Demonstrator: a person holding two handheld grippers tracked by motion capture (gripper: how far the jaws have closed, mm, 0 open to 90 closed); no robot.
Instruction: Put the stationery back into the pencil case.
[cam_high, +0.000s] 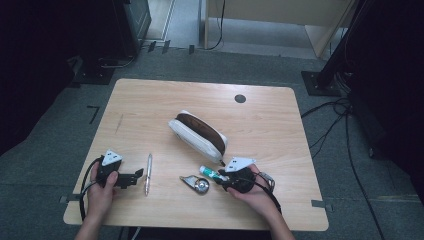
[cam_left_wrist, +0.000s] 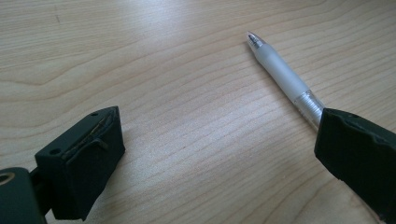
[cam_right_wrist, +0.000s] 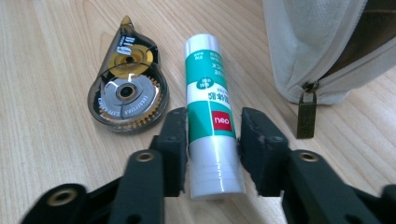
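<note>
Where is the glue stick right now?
In the right gripper view the glue stick lies on the table between the right gripper's jaws, with the correction tape dispenser on one side and the pencil case on the other.

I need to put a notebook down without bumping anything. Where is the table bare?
The far left of the table, left of the pencil case, is bare, as is the far right corner past the dark hole. The near middle is crowded: pen, correction tape, glue stick and both grippers.
</note>
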